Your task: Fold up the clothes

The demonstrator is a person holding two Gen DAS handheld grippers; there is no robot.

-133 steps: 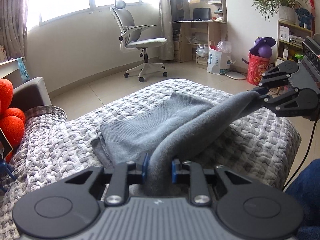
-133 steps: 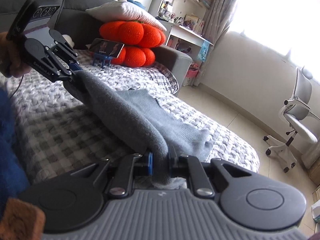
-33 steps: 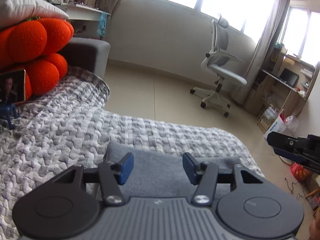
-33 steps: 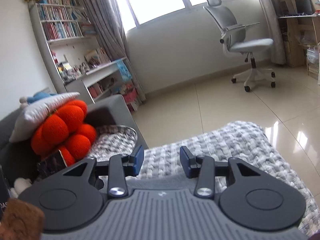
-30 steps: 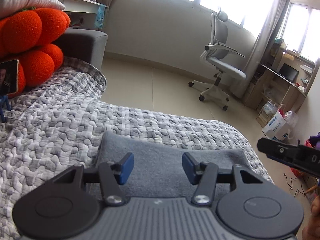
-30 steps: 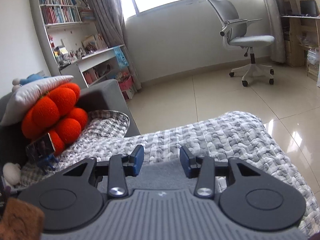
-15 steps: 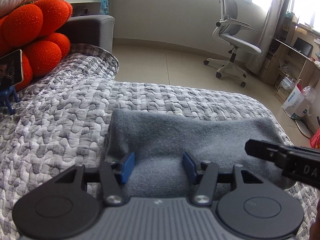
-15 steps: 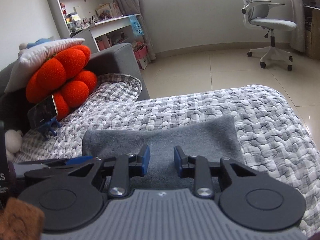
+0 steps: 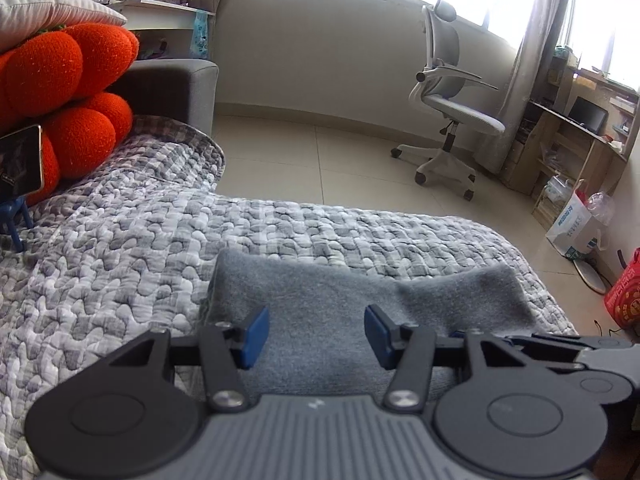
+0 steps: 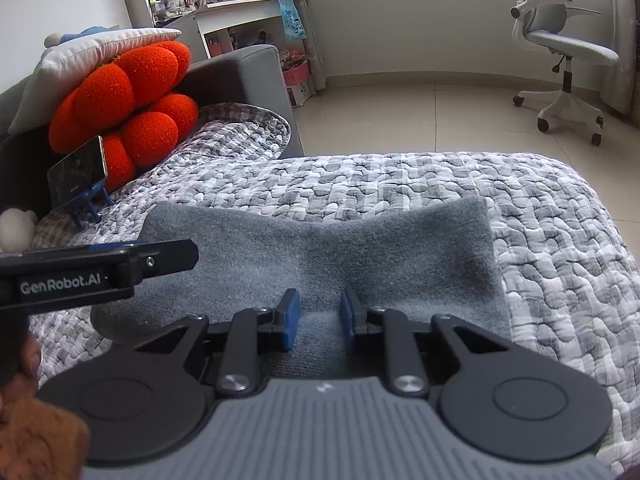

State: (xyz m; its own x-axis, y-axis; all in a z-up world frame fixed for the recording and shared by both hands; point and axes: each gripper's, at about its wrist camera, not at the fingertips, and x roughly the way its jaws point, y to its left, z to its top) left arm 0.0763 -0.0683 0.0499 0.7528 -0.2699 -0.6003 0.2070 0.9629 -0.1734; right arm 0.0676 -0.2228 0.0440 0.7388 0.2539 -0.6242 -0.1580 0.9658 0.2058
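Folding: grey sweater [image 10: 328, 256], already a flat band, looks like 1 more fold left.
sweater place: on the quilted bed [image 10: 560, 240], near its foot end, just ahead of and under both claws.
long axis: runs across both views, left to right; near long edge lies under the claws, far long edge toward the floor.
right claw [image 10: 320, 314]: over the near edge, right of the band's middle; jaws narrow and closing, knit between the pads, a pinch not yet visible.
left claw [image 9: 316, 334]: over the near edge toward the band's left end; jaws about half wide, pads clear of the knit, holding nothing.
nearer: judged equal, 1 claw per half.
next move: judged a lift of the near edge, carried away toward the far edge.
risk: left claw not gripping, fold would skew.
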